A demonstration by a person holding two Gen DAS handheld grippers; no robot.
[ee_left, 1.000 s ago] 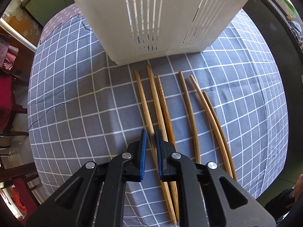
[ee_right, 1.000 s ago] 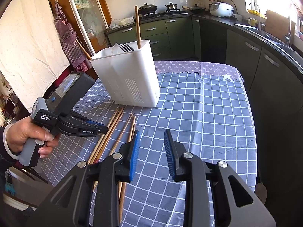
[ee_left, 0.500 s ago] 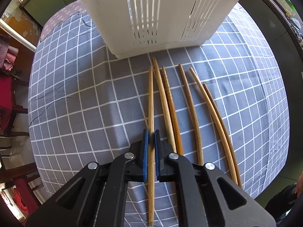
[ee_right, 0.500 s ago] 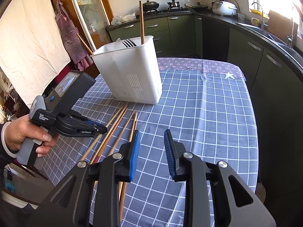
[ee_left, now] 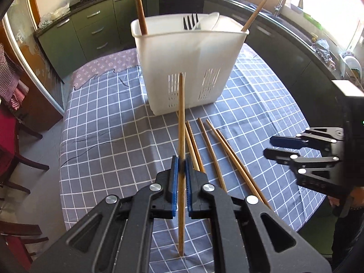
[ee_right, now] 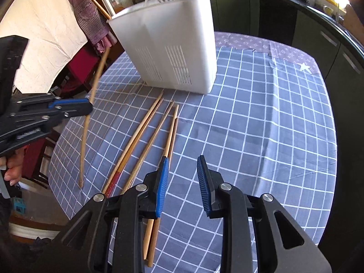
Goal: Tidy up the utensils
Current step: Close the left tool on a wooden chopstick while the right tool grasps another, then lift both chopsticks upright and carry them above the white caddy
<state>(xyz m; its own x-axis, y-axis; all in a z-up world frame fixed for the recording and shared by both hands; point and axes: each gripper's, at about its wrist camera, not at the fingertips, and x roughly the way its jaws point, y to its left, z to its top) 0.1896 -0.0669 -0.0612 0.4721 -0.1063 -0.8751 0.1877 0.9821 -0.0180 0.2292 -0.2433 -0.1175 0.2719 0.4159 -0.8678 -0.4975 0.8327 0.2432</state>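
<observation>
Left tool (ee_left: 180, 166) clenched on chopstick (ee_left: 181, 122), white caddy (ee_left: 188, 68) ahead; right tool (ee_right: 183, 179) released, above 5 chopsticks (ee_right: 145, 132)

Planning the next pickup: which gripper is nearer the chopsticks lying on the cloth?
Right. The right gripper hovers open just over the loose chopsticks; the left gripper is lifted beside them, clamping one chopstick.

Both wrist cameras look steeply down along their fingers, sharing the white caddy (ee_left: 188, 68) and checked tablecloth (ee_right: 261, 125).
</observation>
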